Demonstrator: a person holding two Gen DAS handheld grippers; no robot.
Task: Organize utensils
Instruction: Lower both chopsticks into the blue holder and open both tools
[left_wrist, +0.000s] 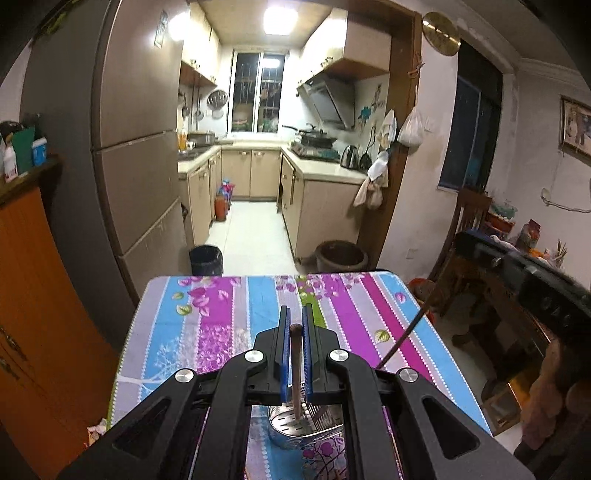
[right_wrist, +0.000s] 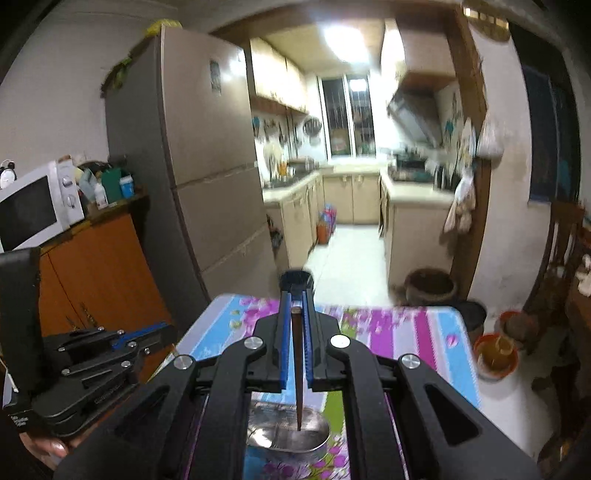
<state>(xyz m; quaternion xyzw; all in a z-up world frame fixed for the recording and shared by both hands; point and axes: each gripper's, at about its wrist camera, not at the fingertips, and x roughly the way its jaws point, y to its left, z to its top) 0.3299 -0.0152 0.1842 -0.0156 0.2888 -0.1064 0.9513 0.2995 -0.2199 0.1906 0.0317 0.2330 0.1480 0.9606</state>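
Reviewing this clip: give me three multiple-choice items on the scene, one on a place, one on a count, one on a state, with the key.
1. Where does the metal utensil holder stand?
A. on the striped floral tablecloth
B. on the kitchen counter
C. on the floor

2. How many chopsticks does the left gripper hold?
A. none
B. one
C. three

3. What is the state of the right gripper?
A. wide open and empty
B. shut on a chopstick
C. shut on a spoon

Key:
1 A, the tablecloth surrounds the holder in both views.
2 B, a single brown chopstick sits between its blue fingers.
3 B, the fingers clamp a dark chopstick whose tip points down at the holder.
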